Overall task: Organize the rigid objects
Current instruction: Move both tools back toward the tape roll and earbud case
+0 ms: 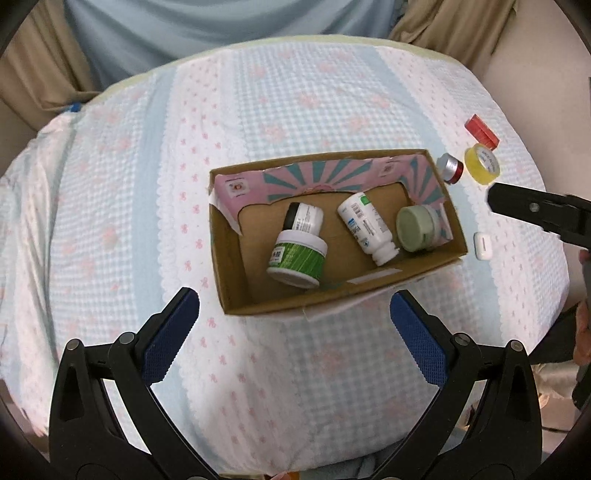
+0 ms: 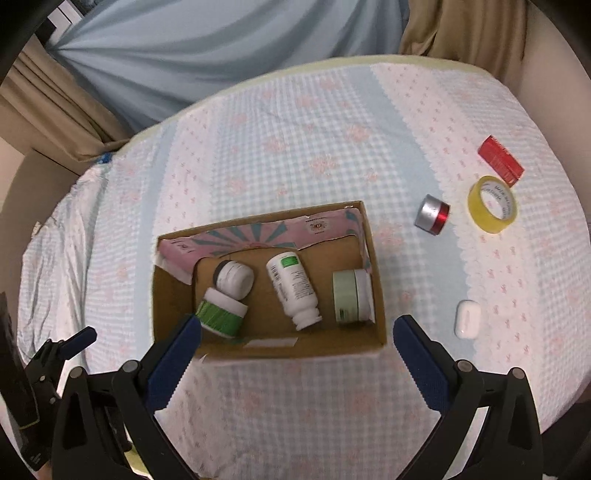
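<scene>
yellow tape roll (image 2: 493, 209) and red box (image 2: 501, 164) lie outside cardboard box (image 2: 375, 258).

Ahead of the right claw (image 2: 297, 341) sits an open brown cardboard box (image 2: 375, 258) holding four containers. Beyond its right finger lie a small white oblong case (image 2: 467, 318), a silver-and-red round tin (image 2: 432, 215), a yellow tape roll (image 2: 493, 209) and, farthest, a flat red packet (image 2: 501, 159)

A pale blue curtain (image 2: 207, 55) is hanging across the back of the room, with tan drapes (image 2: 461, 33) flanking it on both sides. In front, a checked blue-and-white cloth (image 1: 295, 92) with pink bows is covering the surface, and soft, even light is falling over it.
</scene>
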`<act>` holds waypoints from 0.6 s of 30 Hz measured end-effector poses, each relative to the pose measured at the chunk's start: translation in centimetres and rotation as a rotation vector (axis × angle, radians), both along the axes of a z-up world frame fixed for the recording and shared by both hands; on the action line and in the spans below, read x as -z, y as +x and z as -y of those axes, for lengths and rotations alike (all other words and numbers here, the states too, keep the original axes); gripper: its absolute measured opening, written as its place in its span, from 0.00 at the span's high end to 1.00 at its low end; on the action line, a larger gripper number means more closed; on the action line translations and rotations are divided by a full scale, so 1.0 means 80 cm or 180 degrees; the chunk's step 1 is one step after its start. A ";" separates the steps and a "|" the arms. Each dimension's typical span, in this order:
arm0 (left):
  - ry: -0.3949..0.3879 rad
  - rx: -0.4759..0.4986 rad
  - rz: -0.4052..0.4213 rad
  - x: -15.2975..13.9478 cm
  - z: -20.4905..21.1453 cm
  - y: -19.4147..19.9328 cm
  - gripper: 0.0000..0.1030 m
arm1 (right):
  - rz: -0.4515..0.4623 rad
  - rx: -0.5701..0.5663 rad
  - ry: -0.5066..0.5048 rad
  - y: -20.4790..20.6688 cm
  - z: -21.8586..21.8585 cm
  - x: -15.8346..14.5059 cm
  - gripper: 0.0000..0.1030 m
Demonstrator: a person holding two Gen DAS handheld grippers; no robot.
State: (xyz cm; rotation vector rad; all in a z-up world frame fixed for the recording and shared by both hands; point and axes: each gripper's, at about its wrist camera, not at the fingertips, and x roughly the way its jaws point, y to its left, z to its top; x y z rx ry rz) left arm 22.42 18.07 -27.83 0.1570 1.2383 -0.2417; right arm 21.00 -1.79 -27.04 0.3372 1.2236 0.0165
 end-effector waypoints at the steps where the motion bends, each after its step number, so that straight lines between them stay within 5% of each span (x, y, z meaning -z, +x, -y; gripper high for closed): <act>1: -0.0002 -0.0023 0.0031 -0.010 0.002 -0.005 0.00 | 0.0038 0.0016 -0.0011 -0.007 0.004 -0.009 0.00; 10: -0.0095 -0.0094 0.0286 -0.075 0.044 -0.039 0.00 | 0.0373 0.0155 0.0028 -0.056 0.064 -0.071 0.00; 18: -0.0102 -0.0310 0.0558 -0.106 0.132 -0.077 0.00 | 0.0612 0.0172 -0.0109 -0.097 0.172 -0.084 0.00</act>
